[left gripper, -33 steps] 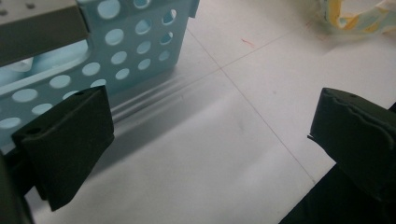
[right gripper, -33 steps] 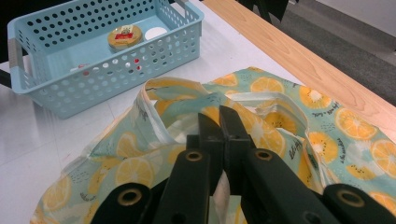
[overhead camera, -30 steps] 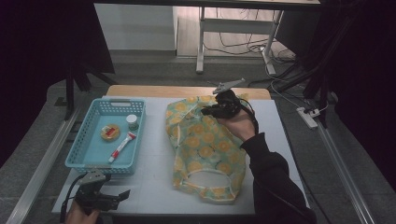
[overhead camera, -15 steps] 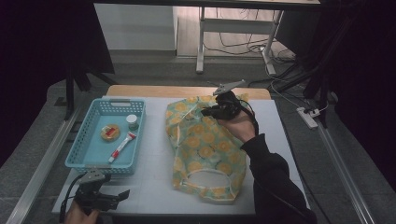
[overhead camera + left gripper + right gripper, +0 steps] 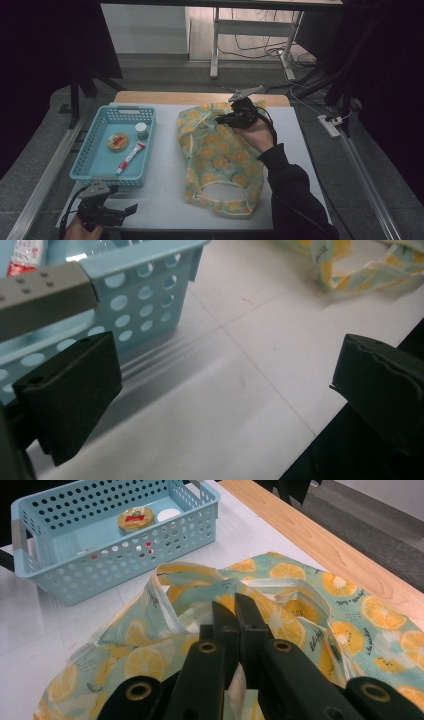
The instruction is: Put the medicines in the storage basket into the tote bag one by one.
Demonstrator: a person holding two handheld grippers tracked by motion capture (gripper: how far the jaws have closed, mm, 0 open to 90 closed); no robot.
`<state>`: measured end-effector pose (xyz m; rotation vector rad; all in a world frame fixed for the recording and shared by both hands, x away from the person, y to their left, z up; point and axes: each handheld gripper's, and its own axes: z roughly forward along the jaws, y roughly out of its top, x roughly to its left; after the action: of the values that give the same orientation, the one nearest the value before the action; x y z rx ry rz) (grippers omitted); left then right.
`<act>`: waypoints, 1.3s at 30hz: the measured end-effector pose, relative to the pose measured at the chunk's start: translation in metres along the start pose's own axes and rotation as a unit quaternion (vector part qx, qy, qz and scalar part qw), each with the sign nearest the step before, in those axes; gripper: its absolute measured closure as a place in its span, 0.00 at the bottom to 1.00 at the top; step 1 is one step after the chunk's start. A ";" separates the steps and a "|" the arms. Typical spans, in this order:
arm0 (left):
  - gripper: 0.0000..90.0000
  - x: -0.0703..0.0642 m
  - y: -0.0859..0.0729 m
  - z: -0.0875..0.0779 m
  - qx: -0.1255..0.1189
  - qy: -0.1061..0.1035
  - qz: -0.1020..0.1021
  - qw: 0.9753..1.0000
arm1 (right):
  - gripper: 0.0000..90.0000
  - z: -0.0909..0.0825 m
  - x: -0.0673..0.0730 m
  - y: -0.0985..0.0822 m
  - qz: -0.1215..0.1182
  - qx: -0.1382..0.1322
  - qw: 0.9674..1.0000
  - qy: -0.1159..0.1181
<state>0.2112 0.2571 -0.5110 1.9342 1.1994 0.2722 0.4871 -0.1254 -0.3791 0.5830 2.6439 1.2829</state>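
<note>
The right gripper (image 5: 235,602) is pinched shut on the far edge of the lemon-print cloth bag (image 5: 220,155), which lies mostly flat on the bench (image 5: 165,170) beside the blue basket (image 5: 87,160). The left gripper (image 5: 225,375) waits spread apart, holding nothing. Judging by this, the handling has barely begun.

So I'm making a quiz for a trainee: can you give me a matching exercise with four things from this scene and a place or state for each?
Things:
1. bag
2. tube
3. left claw
4. right claw

Places or states:
A. open, at the table's near edge
B. lying in the blue basket
C. shut, over the bag's far end
D. spread on the table, yellow fruit print

Pairs: 1-D, 2-B, 3-A, 4-C
</note>
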 end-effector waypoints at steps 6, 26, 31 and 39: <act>0.00 0.001 0.002 -0.008 -0.017 0.001 -0.013 1.000 | 1.00 0.000 0.000 -0.002 0.002 0.000 1.000 0.000; 0.00 0.012 0.021 -0.017 -0.027 -0.007 -0.009 1.000 | 1.00 0.003 -0.002 -0.005 0.003 0.001 1.000 -0.001; 0.00 0.015 0.027 -0.018 -0.033 -0.010 -0.011 0.999 | 1.00 0.004 -0.003 -0.006 0.006 0.001 1.000 -0.002; 0.00 0.024 0.038 -0.013 -0.029 0.008 -0.013 0.999 | 1.00 0.007 -0.003 -0.007 0.004 0.003 1.000 -0.001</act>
<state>0.2412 0.2759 -0.4801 1.8681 1.2126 0.3053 0.4897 -0.1256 -0.3888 0.5971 2.6470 1.2776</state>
